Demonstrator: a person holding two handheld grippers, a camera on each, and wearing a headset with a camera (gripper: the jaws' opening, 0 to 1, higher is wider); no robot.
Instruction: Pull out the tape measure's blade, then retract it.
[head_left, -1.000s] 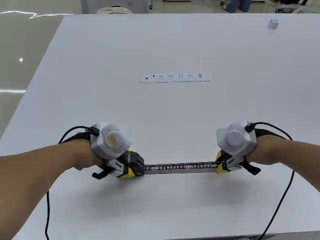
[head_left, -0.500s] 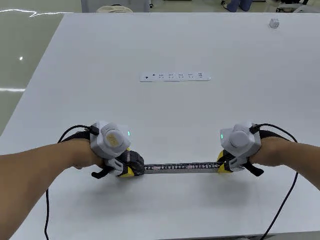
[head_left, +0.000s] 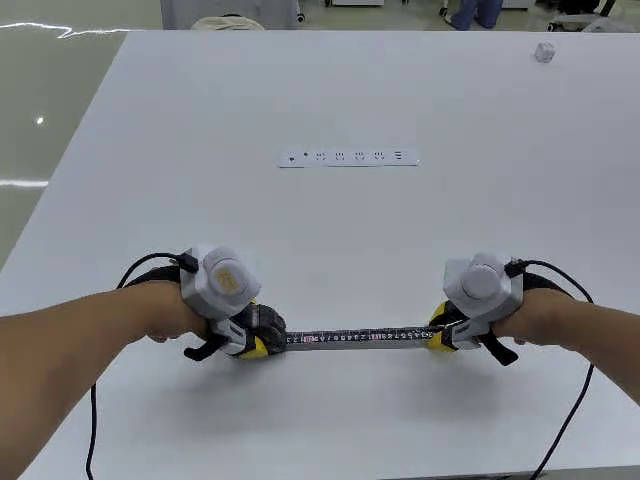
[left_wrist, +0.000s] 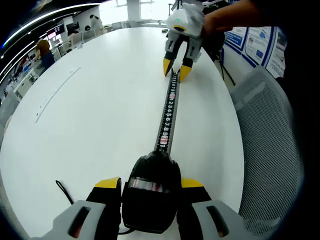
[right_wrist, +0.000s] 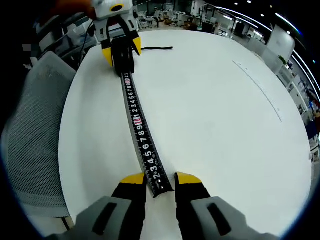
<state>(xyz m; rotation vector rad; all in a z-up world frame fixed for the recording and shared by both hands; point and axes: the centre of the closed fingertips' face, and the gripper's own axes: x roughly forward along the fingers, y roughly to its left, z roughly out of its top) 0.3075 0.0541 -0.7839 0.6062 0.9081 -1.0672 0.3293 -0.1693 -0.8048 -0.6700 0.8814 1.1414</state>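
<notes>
White desk (head_left: 350, 90) carries a black tape measure (head_left: 264, 328) near its front edge, its case clenched between the yellow-tipped jaws of the left gripper (head_left: 252, 343). Out of the case, the blade (head_left: 360, 337) runs straight across the desk surface with its numbered face up and reaches the right gripper (head_left: 437, 340). That gripper's jaws are pinched on the blade's tip across its width; in the right gripper view the tip sits snug between them. Both grippers are low at the desk, well apart, each in a person's hand. Farther back lies a white power strip (head_left: 348, 157), and a small pale object (head_left: 544, 52) sits near the far right corner.
</notes>
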